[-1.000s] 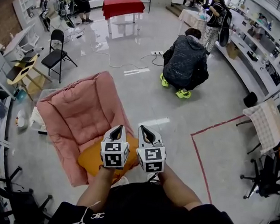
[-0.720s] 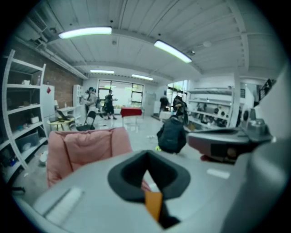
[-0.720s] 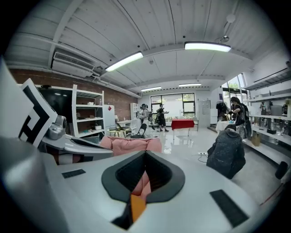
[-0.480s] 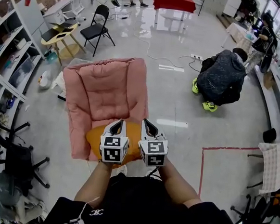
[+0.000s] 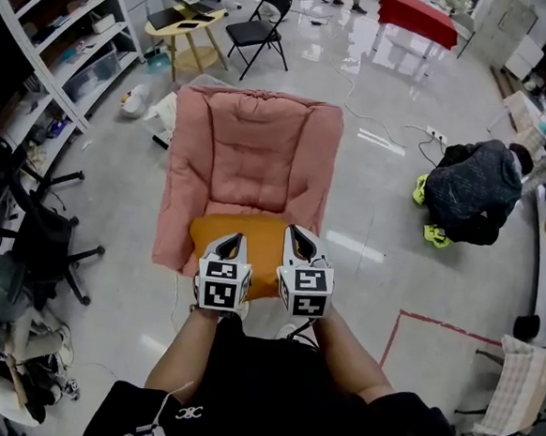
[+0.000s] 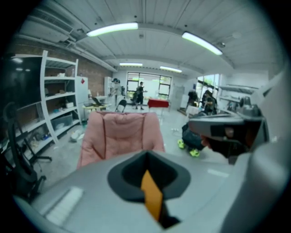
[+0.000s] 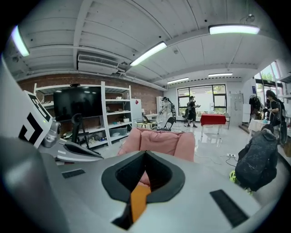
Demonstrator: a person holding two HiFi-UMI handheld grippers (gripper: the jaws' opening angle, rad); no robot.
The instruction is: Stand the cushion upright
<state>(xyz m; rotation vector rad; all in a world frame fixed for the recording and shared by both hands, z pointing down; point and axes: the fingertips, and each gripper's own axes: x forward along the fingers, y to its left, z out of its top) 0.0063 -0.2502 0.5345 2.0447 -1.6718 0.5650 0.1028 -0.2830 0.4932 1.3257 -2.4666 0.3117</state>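
An orange cushion (image 5: 264,240) lies flat on the seat of a pink padded floor chair (image 5: 255,150), at the seat's near edge. My left gripper (image 5: 229,245) and right gripper (image 5: 302,243) are held side by side over the cushion's near half, both shut. I cannot tell whether they touch it. In the left gripper view a strip of orange cushion (image 6: 152,195) shows through the slit of the closed jaws, with the pink chair (image 6: 120,132) behind. The right gripper view likewise shows the cushion (image 7: 138,198) below the pink chair (image 7: 159,141).
Metal shelving (image 5: 51,44) runs along the left, with a black office chair (image 5: 36,241) beside it. A folding chair (image 5: 259,33) and a yellow table (image 5: 184,31) stand beyond the pink chair. A person crouches at the right (image 5: 473,186). Red tape (image 5: 434,324) marks the floor.
The view has swung left, so the pink chair now stands straight ahead instead of at the left. Both grippers stay shut, side by side over the orange cushion.
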